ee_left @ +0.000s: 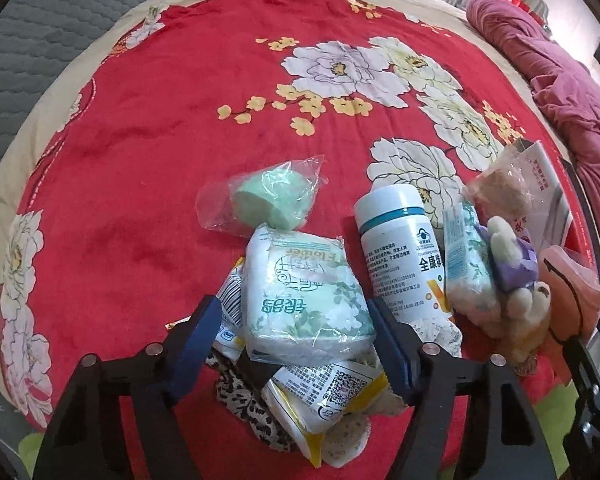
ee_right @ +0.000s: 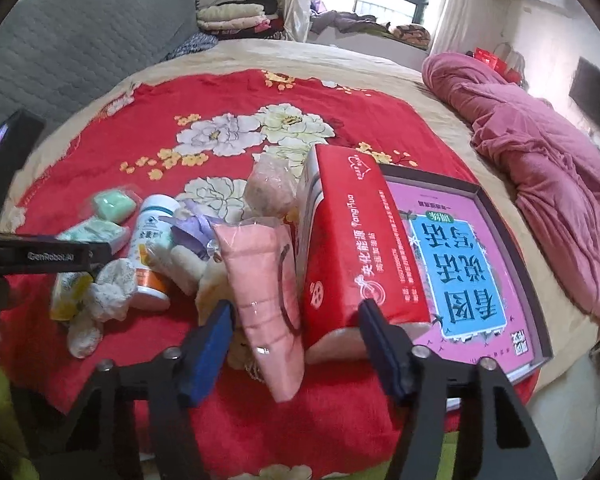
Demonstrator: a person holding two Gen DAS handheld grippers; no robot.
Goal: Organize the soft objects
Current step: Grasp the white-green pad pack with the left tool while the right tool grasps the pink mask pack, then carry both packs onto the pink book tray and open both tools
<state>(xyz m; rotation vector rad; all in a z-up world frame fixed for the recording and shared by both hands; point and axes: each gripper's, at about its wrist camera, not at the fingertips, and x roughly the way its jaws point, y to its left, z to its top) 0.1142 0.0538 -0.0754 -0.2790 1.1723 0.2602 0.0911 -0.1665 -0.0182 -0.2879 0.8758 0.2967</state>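
Note:
A white-and-green tissue pack [ee_left: 308,300] lies on the red floral blanket [ee_left: 140,160], on top of yellow-white sachets [ee_left: 324,400]. My left gripper [ee_left: 293,306] stands open around it; the right pad is at the pack's edge and the left pad is apart from it. My right gripper [ee_right: 296,307] is open over a wrapped pink towel [ee_right: 268,304] and the near end of a red tissue box [ee_right: 348,260]. A green sponge in a clear bag [ee_left: 272,200] lies just beyond the tissue pack.
A white bottle [ee_left: 400,248], a second tissue pack [ee_left: 466,256] and plush toys [ee_left: 516,264] crowd the right. A purple picture book in a box [ee_right: 460,264] lies beside the red box. A pink quilt [ee_right: 540,160] is bunched at the bed's right.

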